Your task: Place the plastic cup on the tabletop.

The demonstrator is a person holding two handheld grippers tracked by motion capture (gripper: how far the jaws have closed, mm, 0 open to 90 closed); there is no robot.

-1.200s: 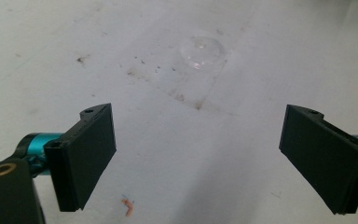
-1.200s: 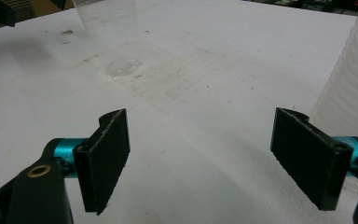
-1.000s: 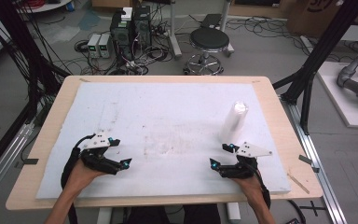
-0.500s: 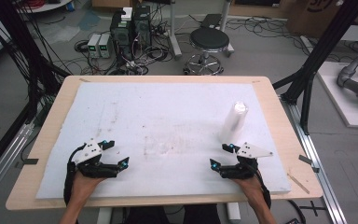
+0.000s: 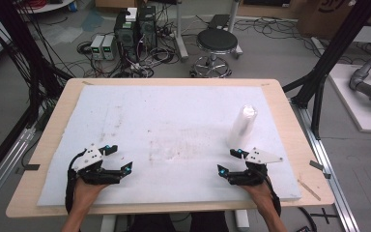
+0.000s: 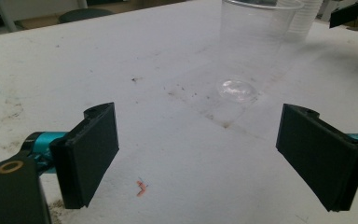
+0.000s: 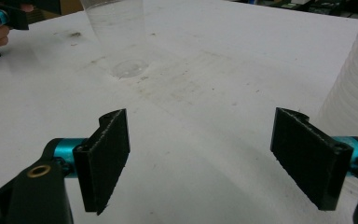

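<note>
Two grippers on the white mat, both near the front edge. On the left, the left gripper (image 5: pixel 119 158) sits with its jaws wide apart, holding nothing. One clear plastic cup (image 6: pixel 256 46) stands alone mid-table between them. The right gripper (image 5: pixel 228 162) is spread open too and empty, with one stack of cups (image 5: pixel 242 125) upright just beyond it, far right.

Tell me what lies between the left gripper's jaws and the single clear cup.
Only bare, stained white mat lies between the left gripper and the clear cup, in the left gripper view.
</note>
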